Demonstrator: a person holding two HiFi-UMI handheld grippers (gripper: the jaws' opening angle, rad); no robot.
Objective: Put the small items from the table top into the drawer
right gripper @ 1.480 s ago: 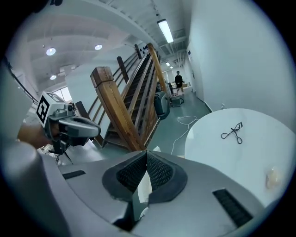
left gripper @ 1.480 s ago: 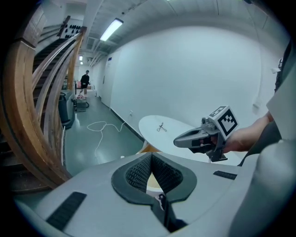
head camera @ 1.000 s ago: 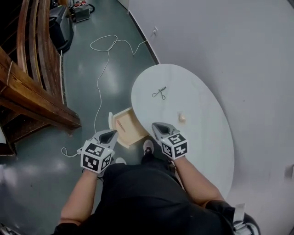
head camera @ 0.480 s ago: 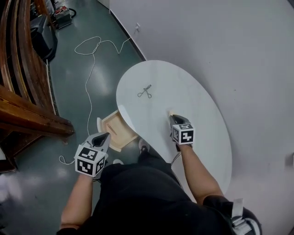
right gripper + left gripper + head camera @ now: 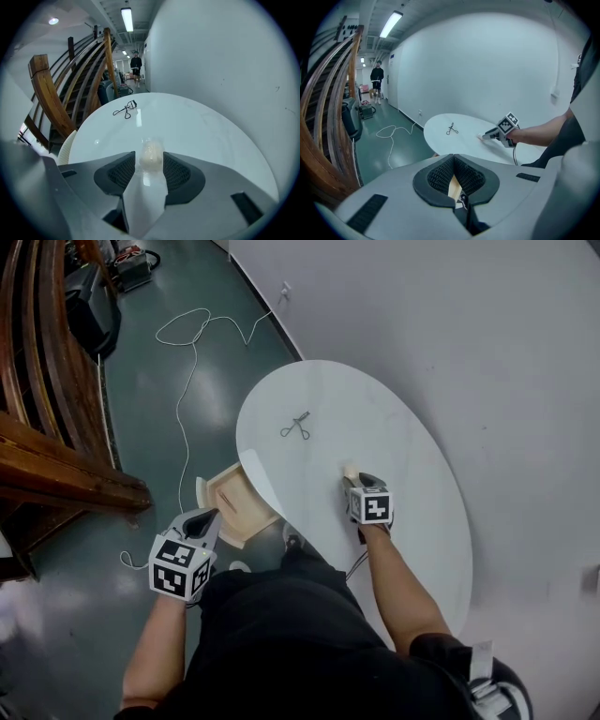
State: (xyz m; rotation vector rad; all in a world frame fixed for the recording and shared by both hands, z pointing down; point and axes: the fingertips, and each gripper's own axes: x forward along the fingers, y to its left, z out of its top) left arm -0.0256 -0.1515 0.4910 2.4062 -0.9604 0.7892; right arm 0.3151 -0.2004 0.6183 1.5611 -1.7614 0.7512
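A small cream wrapped item [image 5: 350,471] [image 5: 151,153] lies on the white oval table [image 5: 412,521]. My right gripper [image 5: 354,480] [image 5: 150,161] rests low on the table with its jaws opening; the item sits between them, and the pads do not visibly press it. Farther back on the table lies a black eyelash curler [image 5: 295,427] [image 5: 124,109] [image 5: 451,130]. The open wooden drawer [image 5: 230,498] juts out under the table's left edge. My left gripper [image 5: 211,517] [image 5: 453,159] hangs shut and empty just in front of the drawer.
A white cable [image 5: 192,343] snakes over the green floor left of the table. A wooden stair railing [image 5: 56,456] runs along the left side. The white wall stands close behind the table. A person [image 5: 376,77] stands far down the corridor.
My right gripper has moved forward over the table to the small cream item, and its jaws now stand apart around it. The left gripper has barely moved.
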